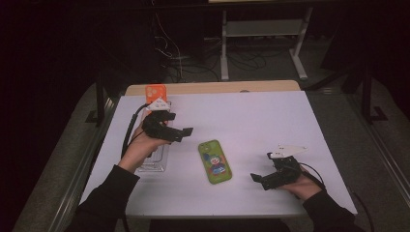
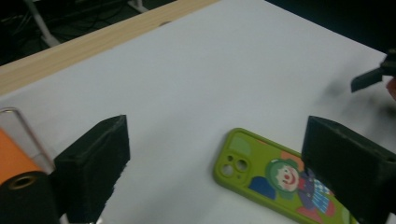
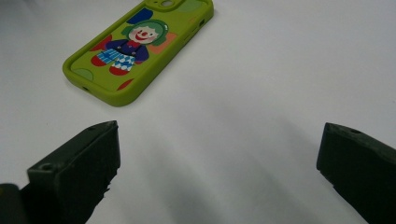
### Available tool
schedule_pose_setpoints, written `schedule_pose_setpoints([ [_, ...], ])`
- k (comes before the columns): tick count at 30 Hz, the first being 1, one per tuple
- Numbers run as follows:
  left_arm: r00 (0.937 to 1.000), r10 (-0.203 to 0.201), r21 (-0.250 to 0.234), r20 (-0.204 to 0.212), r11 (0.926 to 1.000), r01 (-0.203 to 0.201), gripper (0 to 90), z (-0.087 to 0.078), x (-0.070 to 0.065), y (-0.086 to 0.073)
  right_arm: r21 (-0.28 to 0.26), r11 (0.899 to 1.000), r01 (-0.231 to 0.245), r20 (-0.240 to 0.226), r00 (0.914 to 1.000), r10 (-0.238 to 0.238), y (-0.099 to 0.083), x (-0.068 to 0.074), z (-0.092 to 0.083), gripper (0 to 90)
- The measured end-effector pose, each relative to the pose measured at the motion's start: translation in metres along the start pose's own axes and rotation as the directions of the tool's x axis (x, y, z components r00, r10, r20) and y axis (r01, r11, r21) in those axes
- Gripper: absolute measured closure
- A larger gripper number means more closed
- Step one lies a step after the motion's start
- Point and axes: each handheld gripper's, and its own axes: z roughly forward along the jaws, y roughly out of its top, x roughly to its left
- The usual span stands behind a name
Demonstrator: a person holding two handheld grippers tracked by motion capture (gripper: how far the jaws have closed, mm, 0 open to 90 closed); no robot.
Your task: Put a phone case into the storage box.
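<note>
Green phone case [image 3: 140, 46]: looks like smooth rubbery plastic with a slight sheen, printed clown on the back. White surface [image 1: 251, 121] matt and smooth like paper or laminate, with a strip of pale bare wood [image 2: 93, 42] along the far edge; clear glossy plastic tray [image 1: 154, 162] by the orange case [image 1: 155, 91], also plastic-looking. Black matt pads [image 2: 93, 163] on the left tool [image 1: 180, 126], a bit rough and foamy at the edges, same on the right tool [image 1: 261, 178], plus a flat pale grey plate [image 1: 289, 148] on top.
</note>
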Motion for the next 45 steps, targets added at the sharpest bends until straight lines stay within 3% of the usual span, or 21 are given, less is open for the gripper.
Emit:
schedule_pose_setpoints([
  [3, 1.0, 0.004, 0.005, 0.004, 1.0, -0.004, 15.5, 0.003, -0.011, -0.008, 0.002, 1.0, 0.001, 0.0, 1.0, -0.001, 0.0, 0.0, -0.001, 0.0],
  [5, 0.9999, 0.012, -0.004, 0.01, 0.9999, -0.012, 23.5, 0.005, -0.019, -0.015, -0.004, 1.0, 0.005, 0.003, 1.0, -0.005, 0.001, 0.0, 0.0, 0.0],
  [8, 0.9994, 0.032, 0.025, 0.01, 0.9992, -0.032, 34.3, 0.01, -0.027, -0.022, -0.005, 1.0, 0.001, 0.002, 1.0, -0.001, 0.001, 0.0, -0.001, 0.0],
  [15, 0.9959, 0.049, 0.061, 0.076, 0.9967, -0.054, 63.7, 0.018, -0.044, -0.038, -0.008, 1.0, 0.005, 0.006, 1.0, -0.005, 0.001, 0.0, -0.002, 0.0],
  [21, 0.985, 0.114, 0.119, 0.13, 0.9845, -0.13, 84.0, 0.022, -0.054, -0.053, -0.008, 1.0, 0.002, 0.008, 1.0, -0.002, 0.0, -0.001, -0.002, 0.0],
  [23, 0.9834, 0.111, 0.136, 0.144, 0.9821, -0.13, 88.7, 0.024, -0.057, -0.059, -0.006, 1.0, 0.006, 0.011, 0.9999, -0.006, 0.0, -0.001, -0.003, 0.0],
  [25, 0.9816, 0.085, 0.164, 0.171, 0.98, -0.113, 89.7, 0.027, -0.06, -0.064, -0.007, 1.0, 0.002, 0.009, 1.0, -0.002, 0.0, -0.001, -0.003, 0.0],
  [29, 0.9739, 0.091, 0.216, 0.208, 0.9668, -0.137, 89.8, 0.037, -0.069, -0.075, -0.006, 1.0, 0.011, 0.013, 0.9999, -0.011, 0.0, -0.002, -0.002, 0.0],
  [30, 0.9751, 0.086, 0.22, 0.204, 0.9666, -0.132, 89.8, 0.041, -0.072, -0.078, -0.007, 1.0, 0.009, 0.013, 0.9999, -0.009, 0.0, -0.001, -0.003, 0.0],
  [31, 0.9708, 0.106, 0.242, 0.215, 0.9572, -0.158, 89.8, 0.044, -0.072, -0.079, -0.008, 1.0, 0.005, 0.012, 0.9999, -0.005, 0.0, -0.001, -0.003, 0.0],
  [32, 0.9715, 0.091, 0.241, 0.219, 0.9599, -0.144, 89.8, 0.045, -0.075, -0.081, -0.01, 1.0, 0.004, 0.013, 0.9999, -0.004, 0.0, -0.001, -0.003, 0.0],
  [38, 0.9636, 0.117, 0.268, 0.241, 0.9462, -0.182, 89.8, 0.053, -0.08, -0.085, -0.004, 1.0, 0.009, 0.013, 0.9999, -0.009, 0.0, 0.0, -0.003, 0.0],
  [40, 0.9643, 0.106, 0.268, 0.242, 0.9479, -0.172, 89.8, 0.055, -0.081, -0.086, -0.002, 1.0, 0.008, 0.013, 0.9999, -0.008, 0.0, 0.0, -0.003, 0.0],
  [41, 0.962, 0.119, 0.271, 0.246, 0.9444, -0.186, 89.8, 0.055, -0.08, -0.086, -0.002, 1.0, 0.008, 0.012, 0.9999, -0.008, 0.0, 0.0, -0.002, 0.0],
  [43, 0.9617, 0.115, 0.266, 0.249, 0.9466, -0.182, 89.8, 0.056, -0.079, -0.085, -0.002, 1.0, 0.009, 0.013, 0.9999, -0.009, 0.0, 0.001, -0.002, 0.0],
  [44, 0.9636, 0.104, 0.258, 0.246, 0.9514, -0.168, 89.8, 0.057, -0.079, -0.085, -0.002, 1.0, 0.01, 0.013, 0.9999, -0.01, 0.0, 0.001, -0.002, 0.0],
  [45, 0.961, 0.116, 0.259, 0.251, 0.9485, -0.182, 89.8, 0.057, -0.077, -0.084, -0.002, 1.0, 0.011, 0.013, 0.9999, -0.011, 0.0, 0.001, -0.002, 0.0],
])
